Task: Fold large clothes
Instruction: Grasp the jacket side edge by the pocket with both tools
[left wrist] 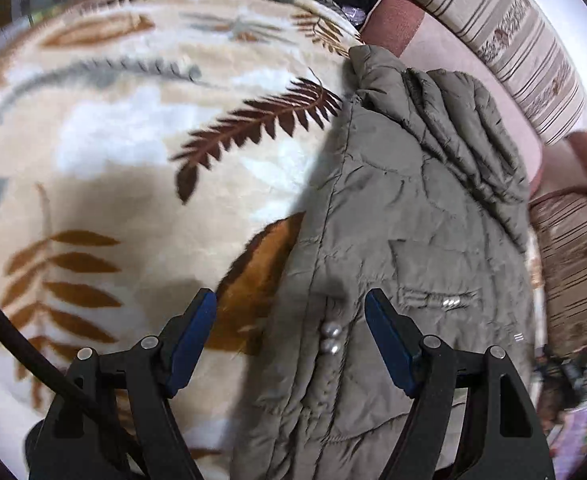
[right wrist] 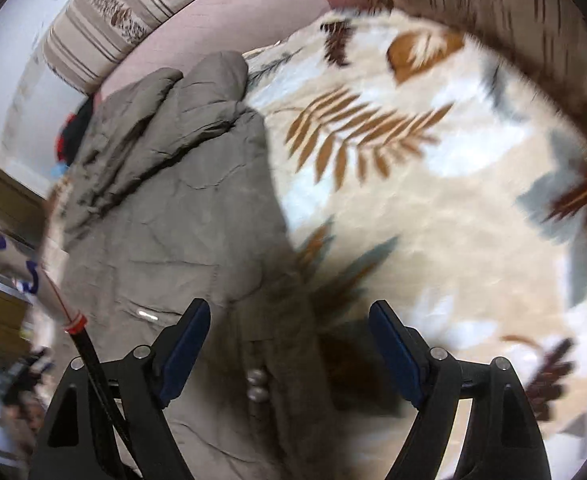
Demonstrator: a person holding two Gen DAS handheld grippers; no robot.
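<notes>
One olive-grey quilted jacket [left wrist: 405,208] lies on one cream blanket [left wrist: 133,168] printed with brown, tan and grey leaf fronds; the garment is folded lengthwise into a long narrow shape, with one sleeve [left wrist: 465,132] doubled across its upper part. In the left wrist view it occupies the right half of the picture, its long edge running from the top centre down to the bottom. Two round metal snaps [left wrist: 330,339] sit one above the other near that edge, and one pocket opening [left wrist: 437,298] with a small shiny fitting shows further right. Beyond the blanket is one striped cushion [left wrist: 505,36] on a pink seat. There are two grippers. The left gripper [left wrist: 290,312] stands with its blue pads wide apart above the jacket's edge, nothing between them and no contact visible. The right gripper [right wrist: 289,322] is likewise spread wide and empty, hanging over the jacket's opposite long edge where it meets the blanket; the right wrist view is blurred, so whether the pads brush the fabric is hard to tell, though they appear clear of it.
</notes>
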